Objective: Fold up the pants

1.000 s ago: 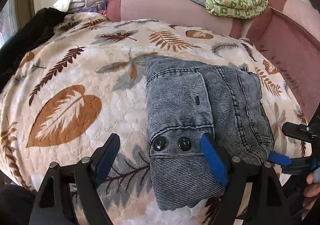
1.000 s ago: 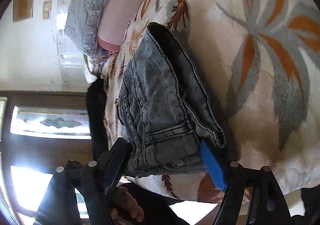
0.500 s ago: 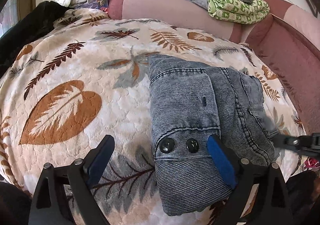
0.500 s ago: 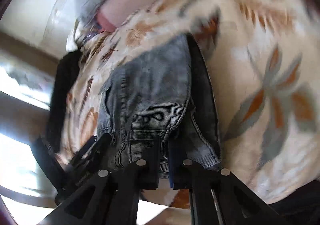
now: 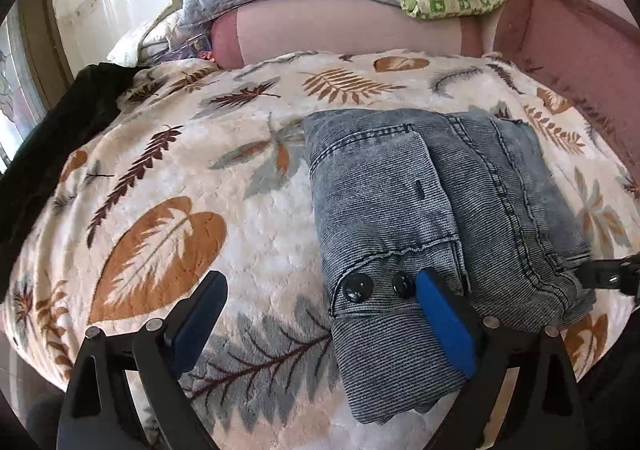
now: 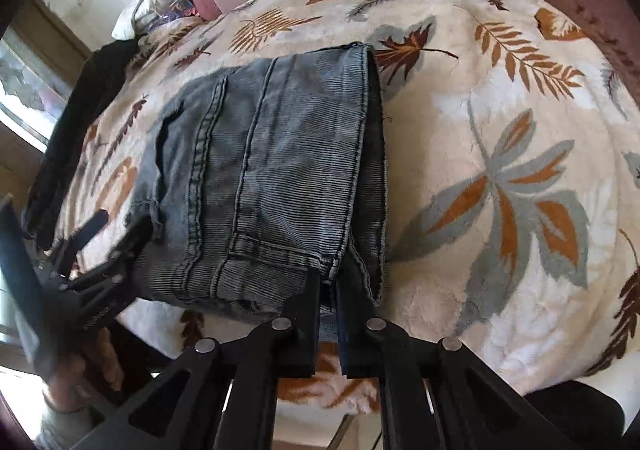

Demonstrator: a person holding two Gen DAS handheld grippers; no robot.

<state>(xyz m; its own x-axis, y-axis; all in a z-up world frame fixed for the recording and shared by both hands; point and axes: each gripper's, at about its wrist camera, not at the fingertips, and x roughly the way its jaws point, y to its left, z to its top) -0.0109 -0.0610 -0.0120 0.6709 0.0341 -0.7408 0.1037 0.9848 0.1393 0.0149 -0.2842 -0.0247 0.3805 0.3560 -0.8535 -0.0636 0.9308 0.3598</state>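
Left wrist view: folded pants (image 5: 432, 209) lie as a compact denim bundle on the leaf-print blanket (image 5: 200, 177), near its front edge.
Step in hand: likely the last fold or a tidy-up (the bundle already looks small).
Right gripper (image 6: 329, 292): low at the bundle's near corner, jaws pinched together on the denim edge.
Left gripper (image 5: 320, 314): held over the near end, jaws wide apart, holding nothing.
Next move: probably calls for a lift of the pinched edge while the free gripper steadies the layers.
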